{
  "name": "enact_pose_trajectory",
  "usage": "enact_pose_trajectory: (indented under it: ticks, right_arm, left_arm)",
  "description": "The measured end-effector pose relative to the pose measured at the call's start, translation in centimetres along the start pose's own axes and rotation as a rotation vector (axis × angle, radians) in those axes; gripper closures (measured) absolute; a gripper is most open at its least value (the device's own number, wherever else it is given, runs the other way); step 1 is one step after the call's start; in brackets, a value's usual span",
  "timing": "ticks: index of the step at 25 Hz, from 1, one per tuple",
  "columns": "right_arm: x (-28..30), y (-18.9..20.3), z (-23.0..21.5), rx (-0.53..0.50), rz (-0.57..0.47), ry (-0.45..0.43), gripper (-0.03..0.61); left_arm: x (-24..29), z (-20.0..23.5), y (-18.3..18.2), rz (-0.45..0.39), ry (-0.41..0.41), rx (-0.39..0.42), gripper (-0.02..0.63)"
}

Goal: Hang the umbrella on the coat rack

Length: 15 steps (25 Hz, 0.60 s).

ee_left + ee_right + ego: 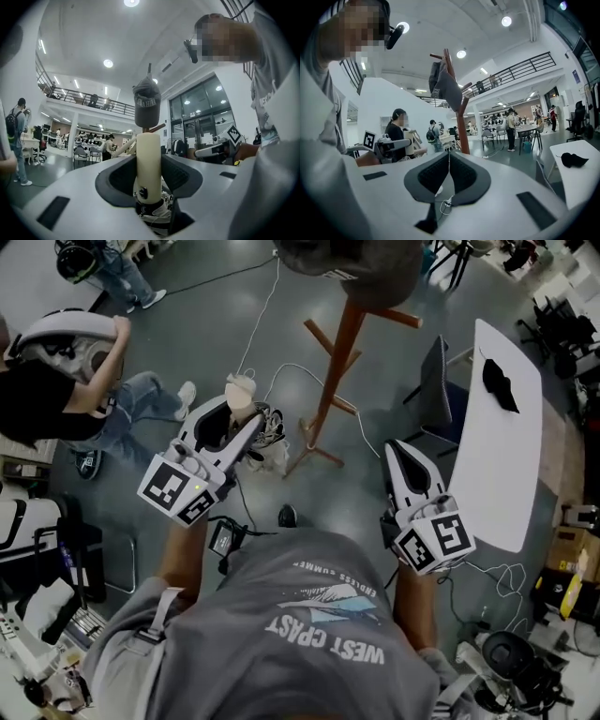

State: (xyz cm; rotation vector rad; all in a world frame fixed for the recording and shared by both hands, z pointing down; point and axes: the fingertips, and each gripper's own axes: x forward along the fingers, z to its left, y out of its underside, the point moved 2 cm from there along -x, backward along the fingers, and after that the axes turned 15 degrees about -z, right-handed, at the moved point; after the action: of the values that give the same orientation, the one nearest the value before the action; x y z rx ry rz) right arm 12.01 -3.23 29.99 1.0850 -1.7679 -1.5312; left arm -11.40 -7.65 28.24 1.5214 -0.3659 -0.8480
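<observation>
The rack (pixel 336 381) stands just ahead of the left fingers, a little to their right, and ahead-left of the right ones. A cap (pixel 146 104) tops it, and the lower pegs look free. A white table (pixel 511 484) lies right of the right fingers, with open floor between.

The left gripper (pixel 234 418) clamps the umbrella (pixel 242 395) by its cream handle. The handle's long axis runs out past the fingertips toward the rack, and the fabric is bunched at the jaws' base. This is the nearer hand. The right gripper (pixel 401 454) is pressed closed on nothing.

Smooth matt umbrella handle (pixel 148 159), bare wooden coat rack (pixel 332 381)
</observation>
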Motion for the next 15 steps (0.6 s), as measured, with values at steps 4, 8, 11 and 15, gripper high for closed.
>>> enact_pose_trajectory:
  ticks: [4, 8, 11, 15]
  right_arm:
    - [0.7, -0.2, 0.1, -0.014, -0.006, 0.039, 0.548]
    - [0.9, 0.1, 0.0, -0.019, 0.009, 0.068, 0.548]
    - [1.6, 0.2, -0.5, -0.017, 0.015, 0.079, 0.548]
    - [2.8, 0.7, -0.8, -0.009, 0.028, 0.064, 0.548]
  left_arm:
    - [1.3, 1.4, 0.7, 0.003, 0.039, -0.018, 0.44]
    - [2.5, 2.3, 1.6, 0.015, 0.074, -0.032, 0.44]
    - [3.7, 2.9, 2.2, 0.021, 0.09, -0.043, 0.44]
    - [5.6, 3.6, 3.1, 0.022, 0.098, -0.055, 0.44]
